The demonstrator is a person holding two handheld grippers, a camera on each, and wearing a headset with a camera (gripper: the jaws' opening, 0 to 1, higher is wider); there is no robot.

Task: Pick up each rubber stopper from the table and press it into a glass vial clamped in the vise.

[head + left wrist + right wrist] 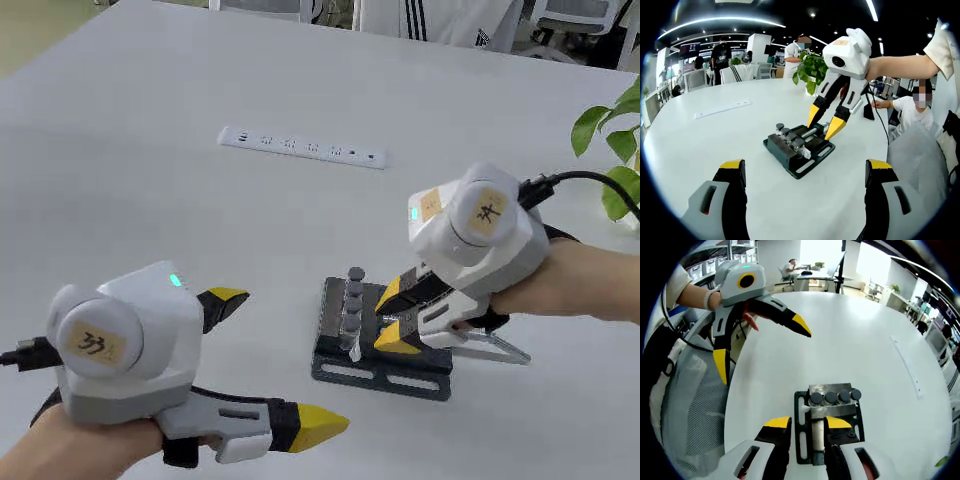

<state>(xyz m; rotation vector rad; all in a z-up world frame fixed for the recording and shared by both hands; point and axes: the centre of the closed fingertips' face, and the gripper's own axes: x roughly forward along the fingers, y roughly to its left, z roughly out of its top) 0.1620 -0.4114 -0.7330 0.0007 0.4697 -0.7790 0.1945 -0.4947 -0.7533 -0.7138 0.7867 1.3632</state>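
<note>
While the left gripper (285, 360) hovers nearest over bare tabletop (150, 200), its jaws wide apart and empty, the right gripper (392, 318) hangs low over the vise (380, 378), jaws apart astride the screw (817, 437), probably to steady or check the work. The four clamped vials (350, 322) each already carry a dark stopper (356, 273). Farther off, a power strip (300, 146) and a plant (608, 140) stand well clear.

My right gripper (808, 424) hangs over the black vise (801, 440), its yellow-tipped jaws apart, with the vise's pale screw showing in the gap between them. Four dark stoppers (830, 398) sit in a row at the vise's far end. Up left, my left gripper (760, 345) is held over the white table (855, 340), jaws spread wide.
</note>
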